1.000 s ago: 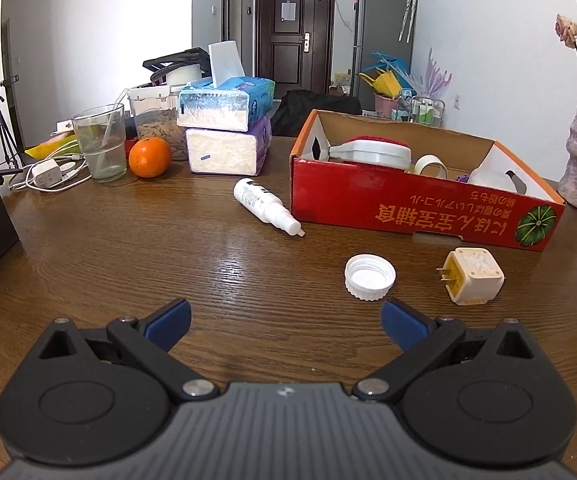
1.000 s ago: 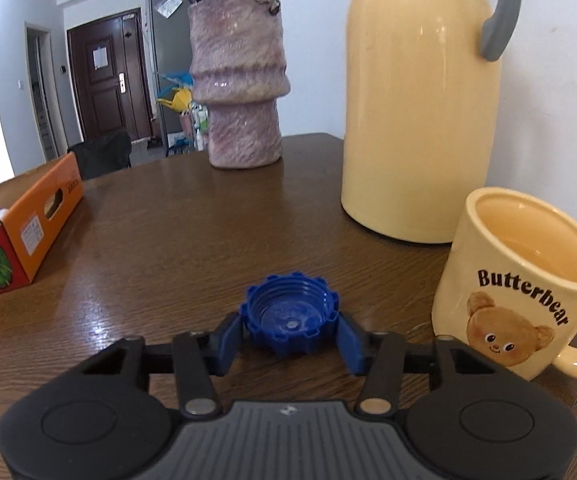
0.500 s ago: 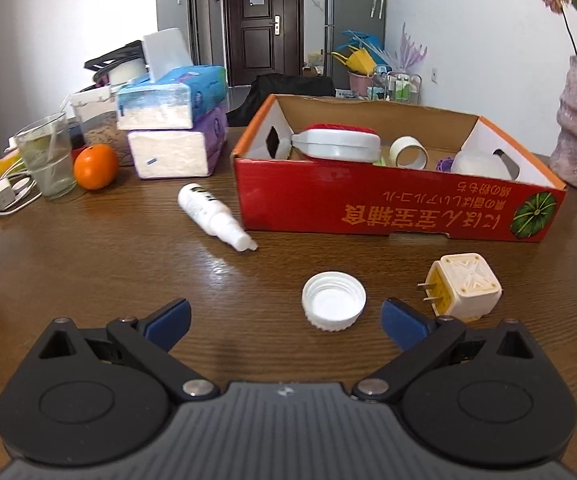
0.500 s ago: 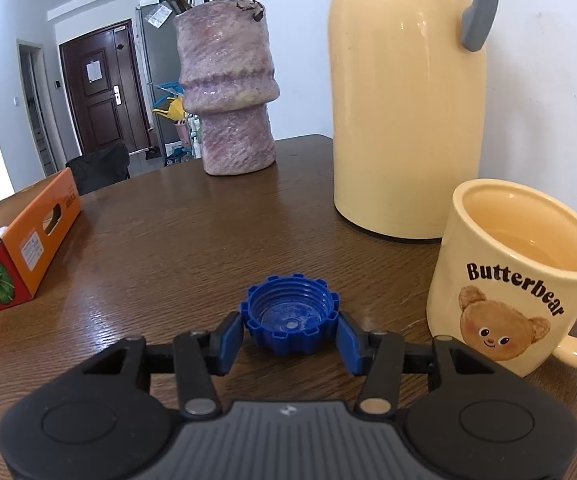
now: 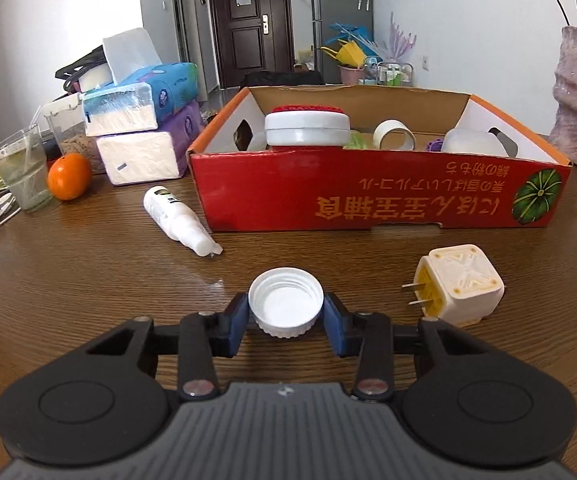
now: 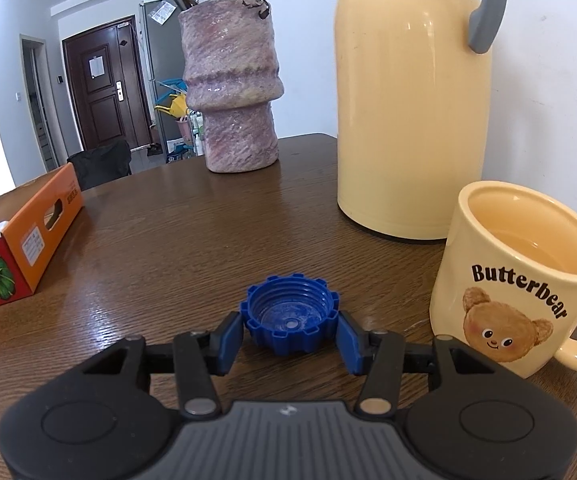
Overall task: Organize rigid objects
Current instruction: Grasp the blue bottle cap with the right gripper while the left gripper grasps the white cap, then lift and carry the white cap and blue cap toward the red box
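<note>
Pinching a white bottle cap [image 5: 286, 307] on the tabletop [image 5: 88, 280], the left tongs [image 5: 285, 320] hide its near rim; the right tongs [image 6: 290, 332] clamp a blue cap [image 6: 289, 323] beside the Butterbear mug [image 6: 516, 292].

**What sits on my wooden table**

The dark wooden table [image 5: 88, 280] carries everything. Between my left tongs' tips sits a white cap [image 5: 286, 307], open side up; just right of them lies a cream plug adapter [image 5: 459, 285]. Ahead stands the red cardboard box [image 5: 368, 196], with a white bottle [image 5: 178, 221] lying ahead-left. Farther left are an orange [image 5: 69, 176], a glass [image 5: 22, 174] and stacked tissue packs [image 5: 144, 132].

Between my right tongs' tips rests a blue cap [image 6: 289, 319]. Just right stands a Butterbear mug [image 6: 516, 288]; ahead, a cream thermos [image 6: 412, 100] and a pink vase [image 6: 232, 92].
</note>
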